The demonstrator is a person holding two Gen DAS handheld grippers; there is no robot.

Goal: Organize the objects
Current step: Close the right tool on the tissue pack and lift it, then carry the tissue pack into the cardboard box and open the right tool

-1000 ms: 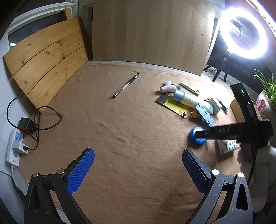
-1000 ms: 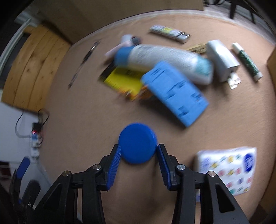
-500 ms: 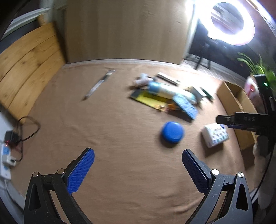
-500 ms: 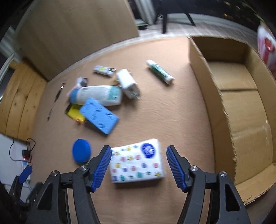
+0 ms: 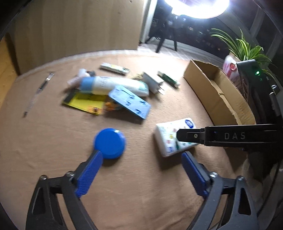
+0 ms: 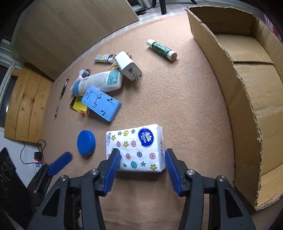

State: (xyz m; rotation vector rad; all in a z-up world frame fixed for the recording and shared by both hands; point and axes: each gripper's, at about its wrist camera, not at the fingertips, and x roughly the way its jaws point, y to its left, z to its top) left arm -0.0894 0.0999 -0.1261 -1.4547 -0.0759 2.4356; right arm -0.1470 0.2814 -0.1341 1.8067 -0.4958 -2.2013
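Tan carpet (image 6: 185, 106) covers the floor, with a wooden board leaning behind it and a bright ring light (image 5: 198, 8) above. Low over the carpet, the right gripper (image 6: 142, 157) has its blue fingers (image 6: 113, 166) on either side of a white tissue pack (image 6: 135, 146) printed with stars and buttons. Its jaws have just been closing; the near half of the pack lies between them, the left pad at its edge, the right pad just beside it, and whether they press cannot be told. An open cardboard box (image 6: 247, 99) sits to the right of these fingers.

The left gripper (image 5: 141, 161) has its fingers spread wide, though its jaws have just been narrowing, with only bare carpet between them. A round blue lid (image 5: 109, 143) lies at the tip of its left finger. Beyond both grippers lie a blue phone stand (image 6: 100, 104), a white bottle (image 6: 99, 82), a charger (image 6: 128, 65), a glue stick (image 6: 161, 49) and a pen (image 6: 61, 95).
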